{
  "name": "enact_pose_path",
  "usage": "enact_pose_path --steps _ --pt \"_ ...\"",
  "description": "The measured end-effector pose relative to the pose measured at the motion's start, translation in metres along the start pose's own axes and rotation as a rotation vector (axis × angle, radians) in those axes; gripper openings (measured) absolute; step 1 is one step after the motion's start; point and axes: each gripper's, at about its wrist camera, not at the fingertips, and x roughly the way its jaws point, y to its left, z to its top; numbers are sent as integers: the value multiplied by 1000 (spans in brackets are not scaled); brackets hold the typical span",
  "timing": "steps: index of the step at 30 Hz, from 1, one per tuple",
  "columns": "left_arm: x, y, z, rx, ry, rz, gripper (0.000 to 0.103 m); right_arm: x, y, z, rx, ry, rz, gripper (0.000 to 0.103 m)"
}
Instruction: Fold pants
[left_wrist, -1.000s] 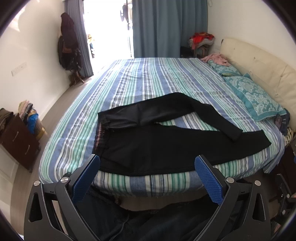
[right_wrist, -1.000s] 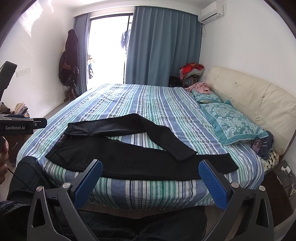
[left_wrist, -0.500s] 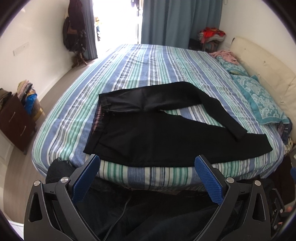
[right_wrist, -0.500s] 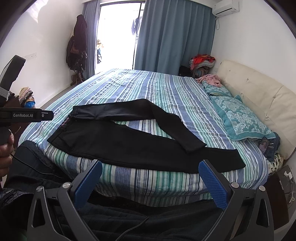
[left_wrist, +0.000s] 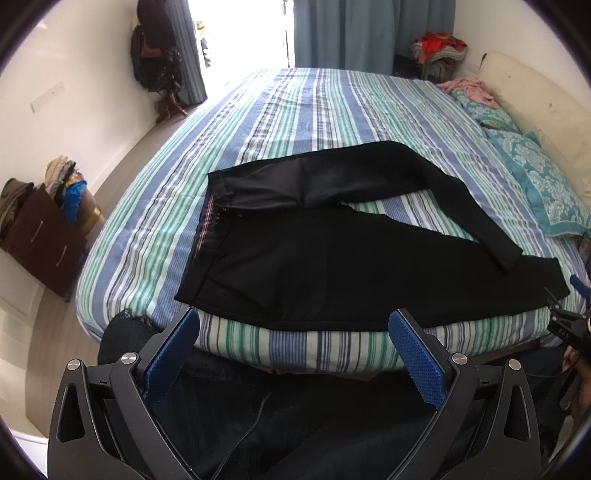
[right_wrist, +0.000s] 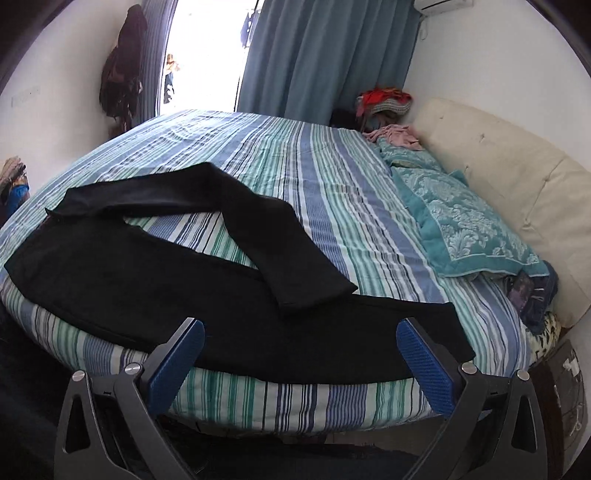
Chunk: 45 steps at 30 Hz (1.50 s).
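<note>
Black pants (left_wrist: 332, 273) lie flat on the striped bed (left_wrist: 314, 110) near its front edge, waistband to the left. One leg runs along the edge to the right; the other bends across it. In the right wrist view the pants (right_wrist: 155, 280) fill the near side of the bed (right_wrist: 295, 173). My left gripper (left_wrist: 295, 350) is open and empty, just short of the bed edge below the waist part. My right gripper (right_wrist: 301, 358) is open and empty, over the bed edge by the lower leg's hem end.
A teal pillow (right_wrist: 461, 218) and a cream headboard (right_wrist: 517, 192) stand on the right. A dark dresser (left_wrist: 40, 236) with piled clothes is on the left. Curtains (right_wrist: 321, 55) and a bright window are at the back. Clothes lie at the bed's far right corner (right_wrist: 395, 134).
Both grippers have moved forward and closer to the bed edge, tilting down toward the pants. The pants have not moved. Both grippers stay open.
</note>
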Motion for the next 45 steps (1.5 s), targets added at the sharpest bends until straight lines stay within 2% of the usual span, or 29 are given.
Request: enact_pose_path --steps 2,5,7,12,14,16,18,19,20,21,26,31,34,37,42,44,45 --pt "7 -1 2 -7 19 18 102 40 -1 -1 -48 53 60 103" --pt "17 -4 7 -8 51 36 102 89 -7 -2 -108 92 95 101" --pt "24 -9 9 4 70 50 102 117 -11 -1 -152 124 103 94" --pt "41 -26 16 47 116 67 102 158 -7 -5 -324 154 128 93" --pt "45 -36 19 65 127 70 102 171 -8 -5 -345 172 146 88" --pt "49 -43 22 81 130 70 102 182 -14 -4 -311 215 186 67" --pt "52 -50 24 97 134 73 102 189 -26 1 -238 242 219 57" --pt "55 -53 25 103 140 75 102 189 -30 3 -210 236 230 46" --pt "57 -55 26 108 146 77 102 187 -33 5 -195 226 229 35" --pt "60 -57 26 112 153 77 102 184 -34 8 -187 220 217 14" --pt "74 -68 28 132 190 76 102 164 -58 38 -120 109 110 12" --pt "86 -78 32 151 197 73 102 168 -102 110 -14 -20 18 12" --pt "96 -81 39 143 206 65 102 188 -135 166 65 -67 -15 12" --pt "107 -85 46 130 222 58 102 219 -160 227 87 -96 -66 12" --pt "126 -94 53 111 260 46 102 295 -196 325 96 -97 -181 12" --pt "133 -100 51 123 279 46 102 327 -208 354 145 -85 -197 17" --pt "137 -103 50 133 287 50 102 342 -213 363 170 -66 -208 42"
